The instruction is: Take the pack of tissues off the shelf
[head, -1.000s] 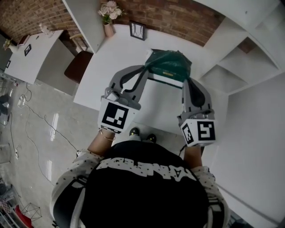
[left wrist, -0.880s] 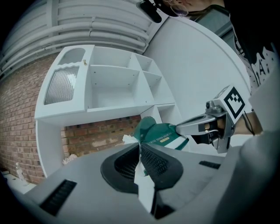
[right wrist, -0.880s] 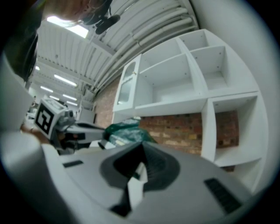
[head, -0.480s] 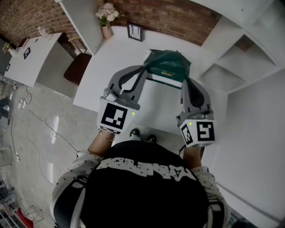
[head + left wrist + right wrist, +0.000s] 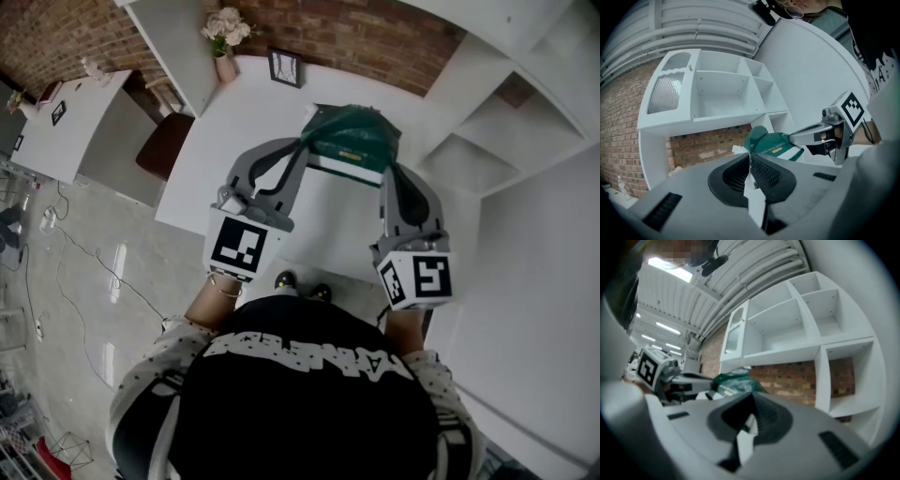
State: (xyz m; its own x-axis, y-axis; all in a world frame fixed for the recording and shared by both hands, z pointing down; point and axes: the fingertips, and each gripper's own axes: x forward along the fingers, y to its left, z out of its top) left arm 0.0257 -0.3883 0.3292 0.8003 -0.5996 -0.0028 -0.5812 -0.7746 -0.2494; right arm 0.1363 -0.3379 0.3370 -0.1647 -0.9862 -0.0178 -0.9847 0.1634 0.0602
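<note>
The pack of tissues [image 5: 353, 137] is dark green with a white band, and it hangs in the air above the white table [image 5: 225, 141], held between both grippers. My left gripper [image 5: 306, 143] is shut on the wrapper flap at the pack's left end. In the left gripper view the pack [image 5: 769, 142] runs from those jaws [image 5: 751, 165] across to the right gripper [image 5: 820, 136]. My right gripper [image 5: 388, 171] is shut on the pack's right end. In the right gripper view the pack [image 5: 732, 380] lies beyond those jaws [image 5: 749, 422].
A vase of pale flowers [image 5: 226, 32] and a small picture frame [image 5: 288, 65] stand at the table's far edge by the brick wall. White open shelving [image 5: 497, 131] rises at the right. A brown chair [image 5: 167, 141] and another white table [image 5: 66, 117] are at the left.
Almost nothing has changed: both grippers keep their hold on the pack in the same place, and only the head view has shifted a little.
</note>
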